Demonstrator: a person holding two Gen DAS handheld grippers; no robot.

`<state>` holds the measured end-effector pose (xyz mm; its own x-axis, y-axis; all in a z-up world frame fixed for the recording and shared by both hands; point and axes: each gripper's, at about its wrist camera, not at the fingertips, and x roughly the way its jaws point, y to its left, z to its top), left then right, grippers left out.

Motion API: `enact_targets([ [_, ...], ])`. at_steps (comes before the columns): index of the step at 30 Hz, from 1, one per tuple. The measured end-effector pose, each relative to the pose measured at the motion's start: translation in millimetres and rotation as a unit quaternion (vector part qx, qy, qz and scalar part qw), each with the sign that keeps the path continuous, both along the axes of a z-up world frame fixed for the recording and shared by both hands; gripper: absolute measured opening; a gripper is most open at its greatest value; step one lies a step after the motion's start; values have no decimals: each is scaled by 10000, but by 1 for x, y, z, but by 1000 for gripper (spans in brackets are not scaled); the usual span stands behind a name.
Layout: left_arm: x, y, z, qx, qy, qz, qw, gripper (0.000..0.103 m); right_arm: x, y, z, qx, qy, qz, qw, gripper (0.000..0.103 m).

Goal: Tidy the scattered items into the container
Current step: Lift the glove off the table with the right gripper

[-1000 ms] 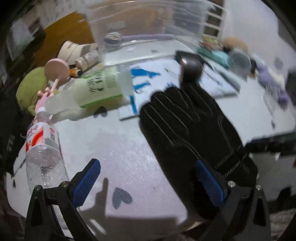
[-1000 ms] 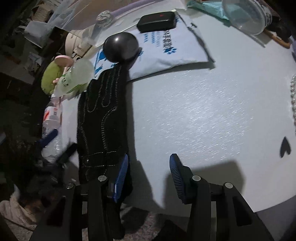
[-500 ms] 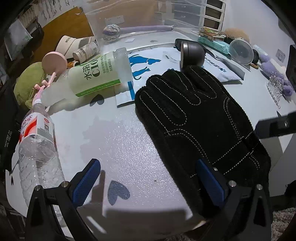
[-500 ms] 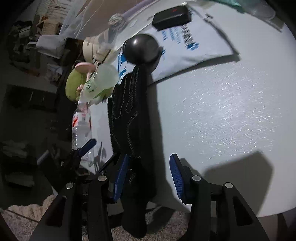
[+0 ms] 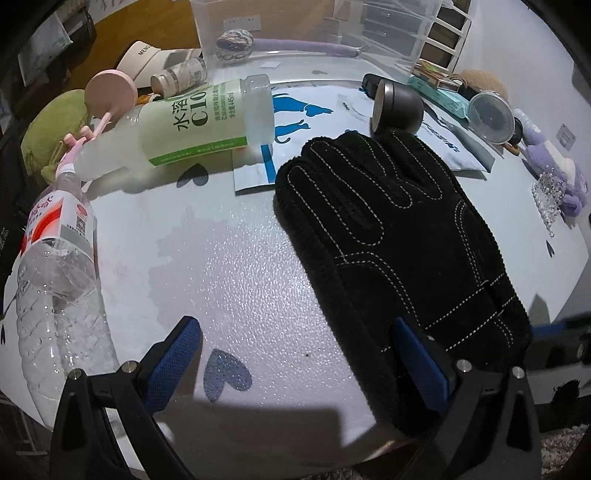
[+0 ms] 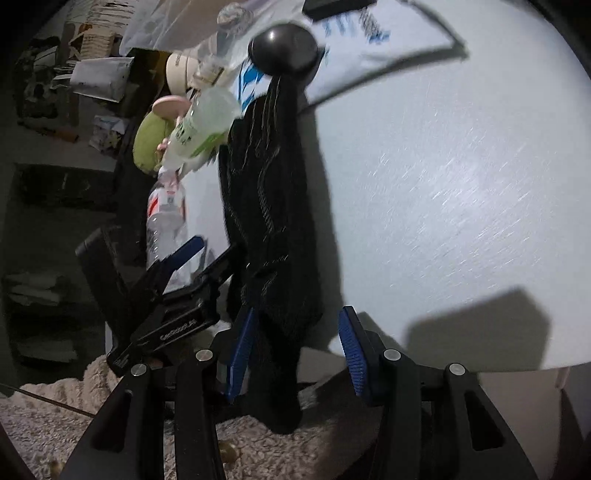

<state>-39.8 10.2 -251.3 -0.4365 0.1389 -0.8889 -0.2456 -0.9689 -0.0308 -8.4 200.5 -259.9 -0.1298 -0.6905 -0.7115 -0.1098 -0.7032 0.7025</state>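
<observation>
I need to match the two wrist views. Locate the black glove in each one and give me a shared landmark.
Left wrist: black glove right of centre, flat on the white table, cuff overhanging the near edge.
Right wrist: black glove left of centre, cuff between the open pads.
Shared landmark: dark round object at its fingertips.

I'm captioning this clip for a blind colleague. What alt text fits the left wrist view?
A black glove lies flat on a white table, its cuff at the near edge beside the right finger of the open left gripper. Behind it lie a green-labelled bottle, a dark round object and a clear container; a clear water bottle lies at left.
</observation>
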Motion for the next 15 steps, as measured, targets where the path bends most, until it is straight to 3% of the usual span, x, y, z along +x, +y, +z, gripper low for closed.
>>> enact_targets([
  [2,0,0,0,1,13,-4,10000,103,0,-9,-6,-165,-99,108,9998,47],
  [3,0,0,0,2,19,-6,10000,103,-1,-13,-8,-201,-126,140,9996,42],
  [4,1,-1,2,0,39,-23,10000,103,-2,-13,-9,-170,-159,135,9996,23],
  [5,1,-2,3,-2,63,-43,10000,103,-2,-13,-9,-124,-196,122,9997,19],
  [9,4,-6,11,-12,161,-123,9998,103,-2,-1,-6,-151,-299,-168,9993,13],
  [15,10,-18,22,-72,367,-235,9990,103,-5,44,2,-517,-474,-1225,9900,12],
])
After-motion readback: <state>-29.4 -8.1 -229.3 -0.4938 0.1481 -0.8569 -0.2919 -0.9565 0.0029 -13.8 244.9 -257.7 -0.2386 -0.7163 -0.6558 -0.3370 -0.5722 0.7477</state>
